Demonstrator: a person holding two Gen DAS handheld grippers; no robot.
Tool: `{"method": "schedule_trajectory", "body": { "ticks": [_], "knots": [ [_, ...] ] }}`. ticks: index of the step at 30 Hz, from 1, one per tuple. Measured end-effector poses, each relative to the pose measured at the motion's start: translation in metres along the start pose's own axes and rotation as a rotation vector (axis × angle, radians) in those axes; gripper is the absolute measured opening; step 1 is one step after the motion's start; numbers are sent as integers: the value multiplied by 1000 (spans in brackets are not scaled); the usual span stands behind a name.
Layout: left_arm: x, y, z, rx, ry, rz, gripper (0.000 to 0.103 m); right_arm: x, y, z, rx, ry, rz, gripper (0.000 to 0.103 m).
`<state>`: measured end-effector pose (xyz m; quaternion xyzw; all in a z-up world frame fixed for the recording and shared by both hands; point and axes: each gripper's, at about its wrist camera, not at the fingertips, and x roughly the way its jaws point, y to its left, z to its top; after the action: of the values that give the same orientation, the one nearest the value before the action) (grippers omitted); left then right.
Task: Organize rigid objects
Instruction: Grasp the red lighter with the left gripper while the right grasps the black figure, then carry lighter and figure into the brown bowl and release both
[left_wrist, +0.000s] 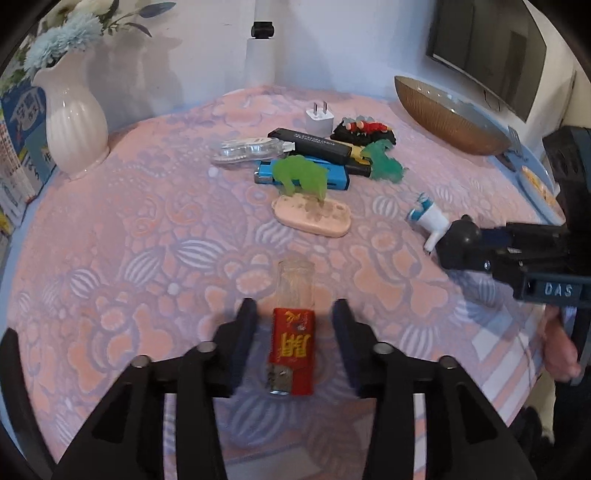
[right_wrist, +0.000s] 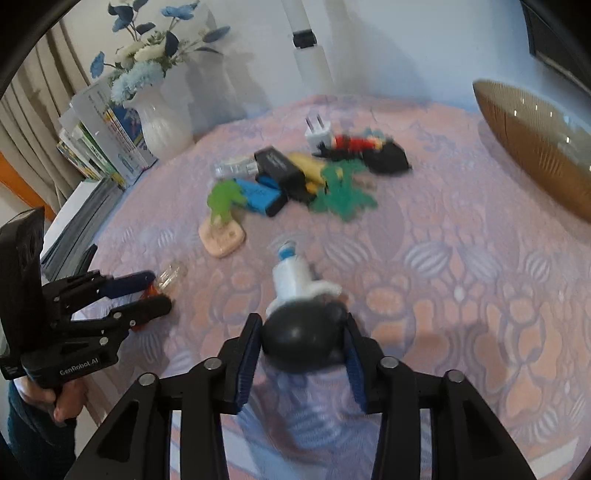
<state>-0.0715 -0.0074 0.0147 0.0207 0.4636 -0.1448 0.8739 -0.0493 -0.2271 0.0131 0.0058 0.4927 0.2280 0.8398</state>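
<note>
The left gripper (left_wrist: 293, 325) stands open around a red-labelled lighter (left_wrist: 293, 352) lying between its fingers, the right gripper (right_wrist: 303, 349) grips a black-and-white toy (right_wrist: 299, 306), and the pile (left_wrist: 314, 155) ahead seems still unsorted.

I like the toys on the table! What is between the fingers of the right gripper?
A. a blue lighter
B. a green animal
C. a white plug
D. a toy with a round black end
D: the right gripper has the black-ended toy between its fingers.
</note>
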Motion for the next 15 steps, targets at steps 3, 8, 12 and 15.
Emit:
{"method": "schedule_trajectory", "body": {
  "ticks": [3,8,12,15],
  "knots": [
    [3,-11,-2,23,-7,13,65,-1,0,-1,11,-8,4,47],
    [1,-25,-3,61,-25,57,24,1,2,0,48,-25,-11,47],
    [-4,-34,-4,79,-51,59,20,-1,3,1,49,-44,-43,40],
    [-14,-39,-3,71,-91,15,20,-10,5,0,24,-74,-77,40]
  ]
}}
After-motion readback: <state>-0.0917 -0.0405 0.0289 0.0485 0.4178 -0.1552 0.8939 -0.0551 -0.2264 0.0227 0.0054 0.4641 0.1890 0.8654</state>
